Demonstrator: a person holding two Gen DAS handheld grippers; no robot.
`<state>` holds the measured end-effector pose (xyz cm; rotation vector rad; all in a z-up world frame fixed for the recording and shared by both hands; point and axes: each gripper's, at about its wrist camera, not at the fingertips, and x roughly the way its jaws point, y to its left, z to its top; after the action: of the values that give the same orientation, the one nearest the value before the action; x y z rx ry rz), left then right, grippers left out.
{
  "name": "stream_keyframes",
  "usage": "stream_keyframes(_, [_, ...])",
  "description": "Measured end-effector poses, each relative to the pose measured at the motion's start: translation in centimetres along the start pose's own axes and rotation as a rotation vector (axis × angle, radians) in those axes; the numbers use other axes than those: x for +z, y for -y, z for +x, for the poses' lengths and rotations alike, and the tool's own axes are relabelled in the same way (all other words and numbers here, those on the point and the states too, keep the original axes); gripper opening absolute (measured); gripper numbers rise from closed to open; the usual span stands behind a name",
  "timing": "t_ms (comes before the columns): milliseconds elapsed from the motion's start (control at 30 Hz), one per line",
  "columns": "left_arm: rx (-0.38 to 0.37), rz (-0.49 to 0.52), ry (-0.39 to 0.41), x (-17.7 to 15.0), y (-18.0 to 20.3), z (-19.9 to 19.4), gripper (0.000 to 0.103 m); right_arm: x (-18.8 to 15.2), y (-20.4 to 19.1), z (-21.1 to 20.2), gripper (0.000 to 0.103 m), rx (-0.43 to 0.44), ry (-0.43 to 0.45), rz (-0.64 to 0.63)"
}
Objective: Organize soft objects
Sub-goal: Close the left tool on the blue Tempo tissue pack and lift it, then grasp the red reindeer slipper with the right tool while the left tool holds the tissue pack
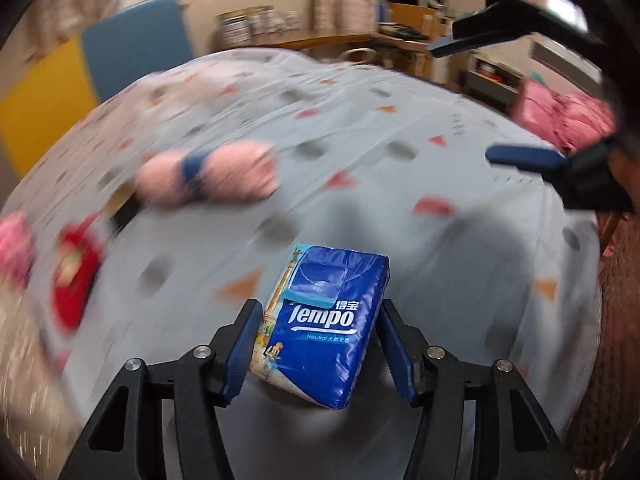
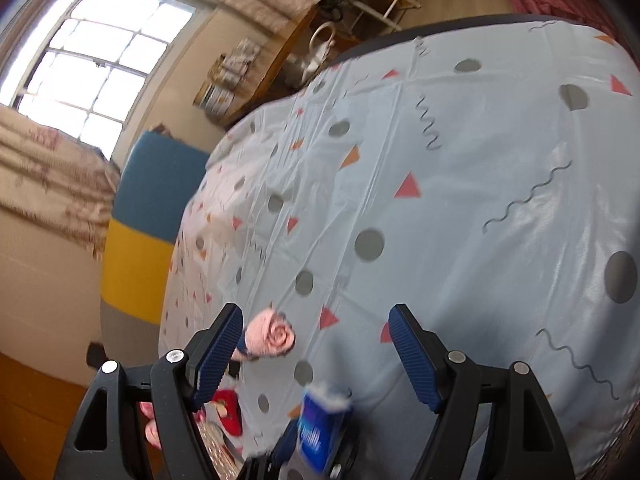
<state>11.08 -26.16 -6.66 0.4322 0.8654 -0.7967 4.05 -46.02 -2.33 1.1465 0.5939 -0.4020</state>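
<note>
Already the left gripper [image 1: 316,344] pinches a Tempo tissue pack [image 1: 320,328] between its ribbed blue pads, lifted above the tablecloth [image 1: 380,140]. I judge the slick plastic wrap could slide or twist out, since the pack sits skewed. At ten o'clock lies a fuzzy rolled pink towel [image 1: 208,176], banded blue. At two o'clock the right gripper [image 1: 460,100] hovers, spread wide and holding nothing.

tissue pack [image 1: 324,328] – glossy plastic wrap | rolled towel [image 2: 269,334] – soft pink cloth | bench cover [image 2: 460,200] – shiny, creased plastic sheet | finger pads [image 2: 414,356] – ribbed, matt
</note>
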Motion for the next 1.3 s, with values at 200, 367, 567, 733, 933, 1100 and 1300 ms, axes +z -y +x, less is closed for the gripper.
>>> stream_keyframes(200, [0.146,-0.089,-0.012,-6.9,-3.6,-4.6,0.059,-1.6,-1.9,2.3,0.077,-0.008,-0.129,-0.115])
stream_keyframes(367, [0.251,-0.182,0.004,-11.7,-6.4,-8.2,0.059,-4.3,-5.2,3.9,0.077,-0.009,-0.231,-0.324])
stream_keyframes(567, [0.282,-0.215,0.044,-14.2,-7.4,-9.6,0.059,-9.6,-11.4,6.3,0.071,-0.007,-0.347,-0.662])
stream_keyframes(733, [0.294,-0.2,0.076,-14.8,-7.0,-9.5,0.059,-13.3,-17.1,9.8,0.071,-0.003,-0.415,-0.894])
stream_keyframes(933, [0.292,-0.199,0.105,-15.2,-7.0,-9.7,0.059,-14.6,-22.0,15.6,0.071,-0.028,-0.478,-0.912])
stream_keyframes(1100, [0.284,-0.205,0.116,-15.4,-7.2,-9.7,0.059,-16.8,-24.1,20.4,0.071,-0.104,-0.474,-0.972])
stream_keyframes(1300, [0.28,-0.207,0.123,-15.6,-7.1,-9.8,0.06,-19.2,-22.3,23.7,0.04,-0.181,-0.548,-1.069])
